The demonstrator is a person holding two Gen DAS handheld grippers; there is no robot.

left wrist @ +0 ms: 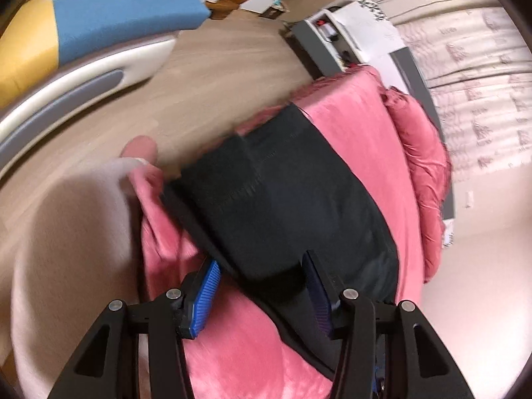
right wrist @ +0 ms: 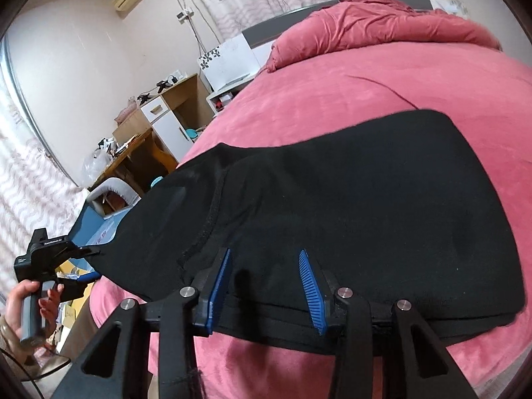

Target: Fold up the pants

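Black pants (right wrist: 349, 206) lie folded on a pink bed cover (right wrist: 382, 76); they also show in the left wrist view (left wrist: 286, 199). My right gripper (right wrist: 266, 286) is open, its blue pads on either side of the near folded edge, resting over the cloth. My left gripper (left wrist: 262, 292) is open around the pants' end at the bed's edge; one blue pad (left wrist: 206, 296) is over the pink cover, the other against the black cloth. From the right wrist view the left gripper (right wrist: 83, 256) appears at the far left, held by a hand, at the pants' hanging end.
A bunched pink duvet (right wrist: 382, 23) lies at the head of the bed. Wooden desk and white cabinet (right wrist: 166, 119) stand beside the bed. A blue and yellow mat (left wrist: 99, 10) lies on the wooden floor (left wrist: 216, 76). My light sleeve (left wrist: 73, 232) is at the left.
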